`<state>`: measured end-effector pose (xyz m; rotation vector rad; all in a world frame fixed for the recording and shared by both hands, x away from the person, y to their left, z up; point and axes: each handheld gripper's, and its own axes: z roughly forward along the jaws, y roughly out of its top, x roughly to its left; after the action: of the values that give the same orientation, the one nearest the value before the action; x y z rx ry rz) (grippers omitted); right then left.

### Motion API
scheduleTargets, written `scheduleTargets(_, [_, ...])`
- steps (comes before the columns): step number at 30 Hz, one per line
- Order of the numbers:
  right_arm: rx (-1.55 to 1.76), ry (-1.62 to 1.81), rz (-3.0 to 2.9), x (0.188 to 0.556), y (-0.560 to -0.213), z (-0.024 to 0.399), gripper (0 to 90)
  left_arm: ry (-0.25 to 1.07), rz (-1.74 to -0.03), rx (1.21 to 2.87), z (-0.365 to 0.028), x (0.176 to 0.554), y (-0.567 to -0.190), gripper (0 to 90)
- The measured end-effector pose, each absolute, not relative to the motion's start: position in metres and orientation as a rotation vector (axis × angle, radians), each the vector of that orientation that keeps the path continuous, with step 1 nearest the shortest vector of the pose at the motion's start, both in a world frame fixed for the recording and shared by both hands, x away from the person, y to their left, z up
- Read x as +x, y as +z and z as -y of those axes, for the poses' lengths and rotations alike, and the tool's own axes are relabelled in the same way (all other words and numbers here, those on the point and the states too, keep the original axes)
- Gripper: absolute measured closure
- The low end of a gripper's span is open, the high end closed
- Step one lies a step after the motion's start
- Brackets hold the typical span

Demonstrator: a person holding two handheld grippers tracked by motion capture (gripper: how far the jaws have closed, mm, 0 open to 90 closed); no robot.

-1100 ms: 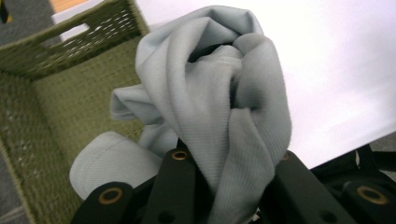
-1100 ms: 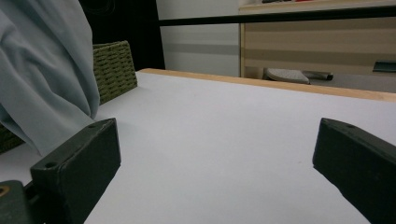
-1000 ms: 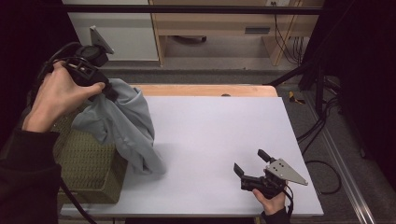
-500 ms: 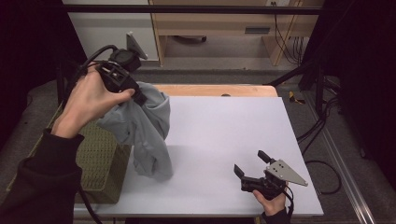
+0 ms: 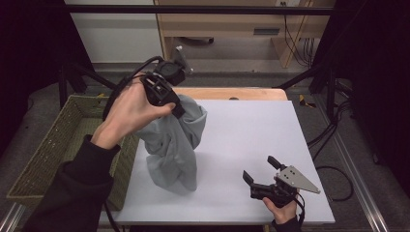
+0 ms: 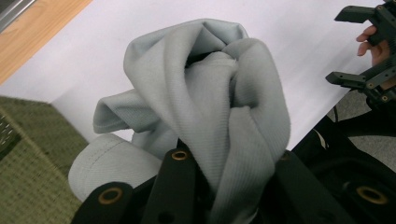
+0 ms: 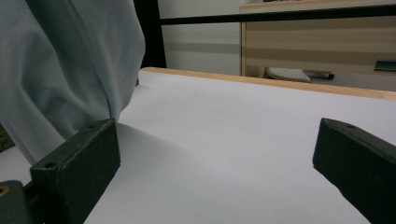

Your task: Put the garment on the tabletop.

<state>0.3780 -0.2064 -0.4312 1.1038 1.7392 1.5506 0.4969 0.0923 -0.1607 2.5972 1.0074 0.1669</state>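
Hanging from the left gripper (image 5: 180, 110) at the upper centre-left of the high view, a grey garment (image 5: 173, 145) drapes in bunched folds down to the white tabletop (image 5: 251, 140), where its lower end rests left of centre. The jaws are closed on a gathered fold of the cloth; in the left gripper view the fabric (image 6: 210, 102) bulges up between the two black jaws and spills over them. The person's left hand (image 5: 128, 113) grips the tool from the left, its dark sleeve running down to the lower left corner.

A green woven basket (image 5: 67, 140) sits at the left of the frame beside the tabletop's edge, just next to the hanging cloth.

At the lower right of the high view, the right gripper (image 5: 261, 171) rests low over the tabletop in the person's right hand (image 5: 280, 210), jaws spread wide apart with nothing between them. In the right gripper view the garment (image 7: 70, 70) hangs at the upper left, beyond the left jaw.
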Motion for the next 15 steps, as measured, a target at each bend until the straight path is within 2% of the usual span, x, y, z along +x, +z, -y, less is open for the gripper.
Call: scheduleTargets(15, [1.095,1.546,-1.735,0.379,-0.432,0.208,1.2,0.103,-0.888,2.638,-0.053,0.501,-0.208,79.3])
